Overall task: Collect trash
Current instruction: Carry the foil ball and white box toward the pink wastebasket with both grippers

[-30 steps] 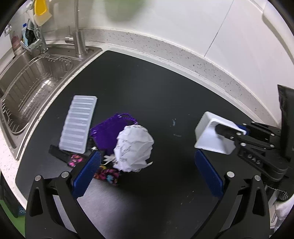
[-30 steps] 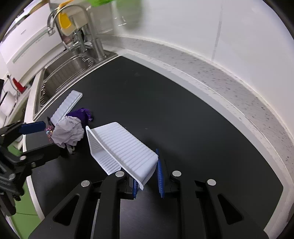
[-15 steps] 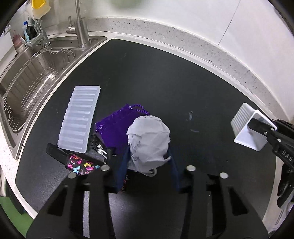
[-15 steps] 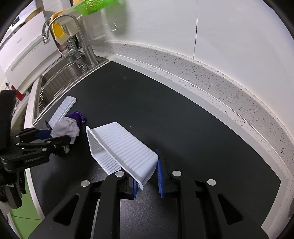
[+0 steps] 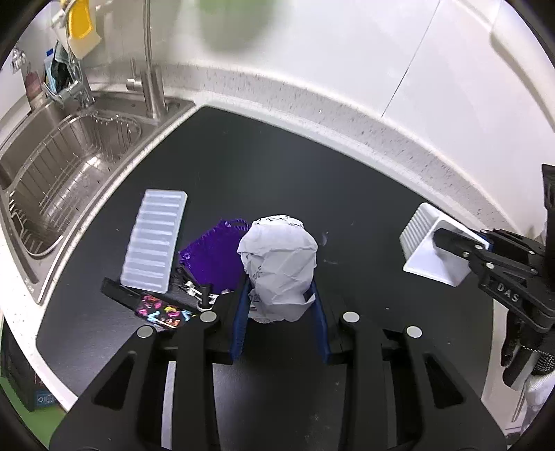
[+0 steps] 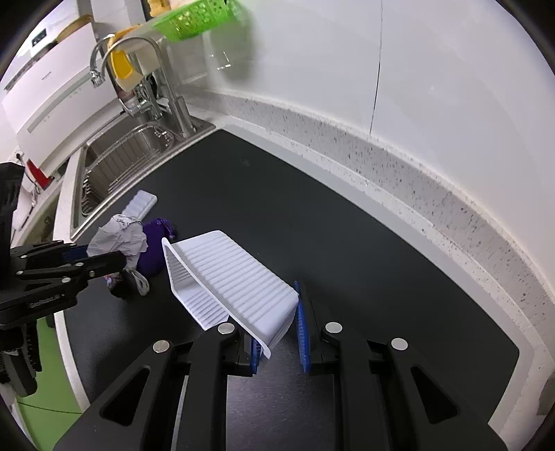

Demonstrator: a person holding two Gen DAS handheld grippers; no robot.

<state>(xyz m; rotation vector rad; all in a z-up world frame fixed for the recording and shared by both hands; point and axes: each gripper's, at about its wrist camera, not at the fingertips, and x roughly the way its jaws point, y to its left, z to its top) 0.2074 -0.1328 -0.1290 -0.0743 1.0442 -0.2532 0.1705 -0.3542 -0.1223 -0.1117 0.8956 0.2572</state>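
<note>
My left gripper (image 5: 280,305) is shut on a crumpled white paper ball (image 5: 279,263) and holds it above the black counter mat (image 5: 263,180). The ball also shows in the right wrist view (image 6: 119,236), held by the left gripper (image 6: 104,258). My right gripper (image 6: 277,333) is shut on the wall of a white ribbed plastic bin (image 6: 229,274), tilted with its opening toward the left. The bin shows at the right of the left wrist view (image 5: 430,249), where the right gripper's fingertips (image 5: 451,239) hold it. A purple mesh item (image 5: 211,256) lies under the ball.
A translucent ice tray (image 5: 154,239) lies left of the purple item. A black strap with a colourful patch (image 5: 156,308) lies in front of it. A steel sink (image 5: 59,170) with a faucet (image 5: 149,79) is at the left. A green basket (image 6: 197,17) hangs above.
My left gripper closed on the paper ball and lifted it off the mat. The right gripper rose and pulled back with the bin in it.
</note>
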